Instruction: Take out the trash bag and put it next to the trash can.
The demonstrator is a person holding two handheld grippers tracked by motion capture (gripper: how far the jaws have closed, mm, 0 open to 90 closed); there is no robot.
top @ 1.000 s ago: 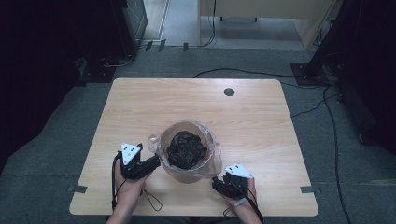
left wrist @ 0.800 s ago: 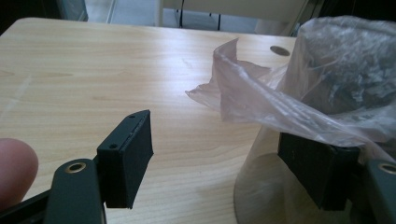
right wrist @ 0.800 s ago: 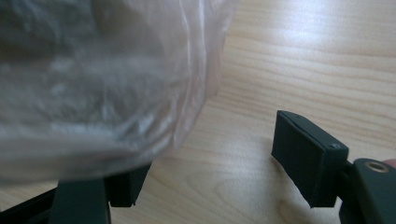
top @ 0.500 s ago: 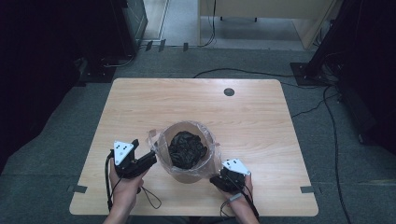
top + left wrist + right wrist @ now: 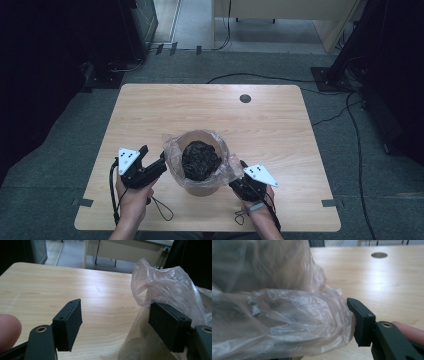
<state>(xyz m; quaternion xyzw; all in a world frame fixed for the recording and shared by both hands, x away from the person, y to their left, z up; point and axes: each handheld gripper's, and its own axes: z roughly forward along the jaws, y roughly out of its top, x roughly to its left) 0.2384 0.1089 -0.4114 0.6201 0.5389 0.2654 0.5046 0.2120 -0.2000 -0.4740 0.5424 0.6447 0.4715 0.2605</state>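
From the high view I have a brown round bin (image 5: 200, 187) sitting near the front middle of the bench (image 5: 280, 125), lined with a clear plastic bag (image 5: 172, 150) whose rim flares out over the lip. Inside it lies a crumpled black bag (image 5: 200, 160).

My left hand (image 5: 131, 200) comes in from the bottom edge, forearm angled slightly inward, and holds the left claw (image 5: 161, 167) level, pointing toward the bin's left side. In the left gripper view its jaws stand wide: one pad hangs over bare bench, the other sits against the clear plastic at the bin's side, and nothing is pinched between them.

My right hand (image 5: 257, 207) mirrors it on the other side, the right claw (image 5: 236, 176) aimed up and inward at the bag's bulging rim. Its jaws have just been closing, and in the right gripper view a fat fold of the clear plastic bag (image 5: 287, 315) is between them, pressed up against the one visible pad (image 5: 361, 322). The other pad is hidden behind the plastic, so I cannot tell whether the grip is made.
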